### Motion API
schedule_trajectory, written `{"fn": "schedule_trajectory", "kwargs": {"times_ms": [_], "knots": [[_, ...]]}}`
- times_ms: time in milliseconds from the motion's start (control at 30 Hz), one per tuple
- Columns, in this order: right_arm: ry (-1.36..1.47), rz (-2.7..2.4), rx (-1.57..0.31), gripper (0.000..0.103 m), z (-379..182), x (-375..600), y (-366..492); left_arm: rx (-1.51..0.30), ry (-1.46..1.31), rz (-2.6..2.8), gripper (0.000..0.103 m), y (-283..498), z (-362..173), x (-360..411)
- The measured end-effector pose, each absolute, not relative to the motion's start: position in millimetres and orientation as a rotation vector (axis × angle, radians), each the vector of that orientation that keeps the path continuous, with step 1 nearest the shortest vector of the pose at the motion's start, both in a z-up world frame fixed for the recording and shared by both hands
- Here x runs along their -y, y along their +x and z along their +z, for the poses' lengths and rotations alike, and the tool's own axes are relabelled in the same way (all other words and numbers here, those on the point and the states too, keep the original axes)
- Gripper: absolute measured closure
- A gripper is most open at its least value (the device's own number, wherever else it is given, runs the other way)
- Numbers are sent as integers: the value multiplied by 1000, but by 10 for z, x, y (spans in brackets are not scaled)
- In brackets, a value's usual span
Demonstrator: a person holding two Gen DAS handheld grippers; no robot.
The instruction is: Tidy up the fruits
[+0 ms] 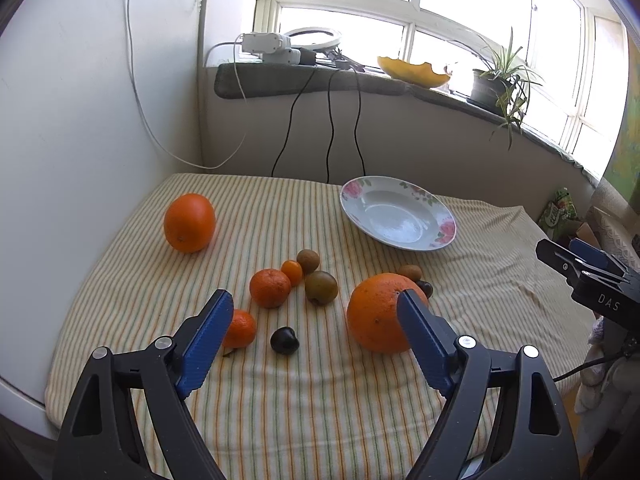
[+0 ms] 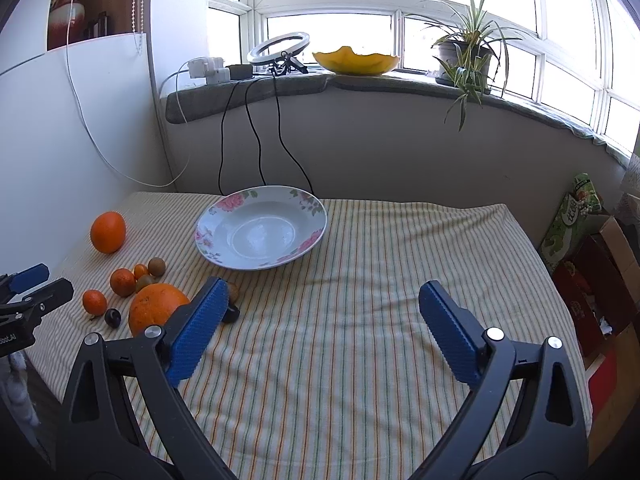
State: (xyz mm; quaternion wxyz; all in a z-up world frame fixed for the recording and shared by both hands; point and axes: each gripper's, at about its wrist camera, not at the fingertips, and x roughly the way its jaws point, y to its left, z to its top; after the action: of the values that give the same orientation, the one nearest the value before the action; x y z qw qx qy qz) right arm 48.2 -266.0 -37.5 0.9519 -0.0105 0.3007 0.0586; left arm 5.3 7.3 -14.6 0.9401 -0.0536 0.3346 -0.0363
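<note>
Fruits lie on a striped cloth: a big orange (image 1: 189, 222) at the back left, a large orange (image 1: 376, 314) near my left gripper's right finger, two tangerines (image 1: 270, 287), a small kumquat (image 1: 291, 272), kiwis (image 1: 321, 287) and a dark plum (image 1: 283, 340). An empty flowered plate (image 1: 400, 213) sits behind them, and shows in the right wrist view (image 2: 261, 233). My left gripper (image 1: 316, 304) is open and empty above the fruits. My right gripper (image 2: 322, 294) is open and empty over bare cloth, right of the large orange (image 2: 157, 308).
A white panel (image 1: 80, 140) walls the table's left side. Cables (image 1: 330, 136) hang from the windowsill, which holds a plant (image 2: 466, 54), a ring light and a melon shell (image 2: 355, 61). Boxes and a green bag (image 2: 572, 216) stand off the table's right edge.
</note>
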Motion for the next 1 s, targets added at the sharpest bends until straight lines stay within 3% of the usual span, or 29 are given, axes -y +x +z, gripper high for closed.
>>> {"fn": "schedule_trajectory", "kwargs": {"times_ms": [200,267,633,1000], "knots": [[-31,149,-626,6,-419,2604,539,-700,-124,-91,22,90,-193,-69],[-23,174,-637,9,-441,2586,564,-711,-136,-107,28,107,-216,-64],[110,520,-837,23,-733,2363,871,-806,-222,-220,41,280,-461,29],[194,693,-991,23,-975,2005,1139,-867,-211,-290,41,382,-608,206]]}}
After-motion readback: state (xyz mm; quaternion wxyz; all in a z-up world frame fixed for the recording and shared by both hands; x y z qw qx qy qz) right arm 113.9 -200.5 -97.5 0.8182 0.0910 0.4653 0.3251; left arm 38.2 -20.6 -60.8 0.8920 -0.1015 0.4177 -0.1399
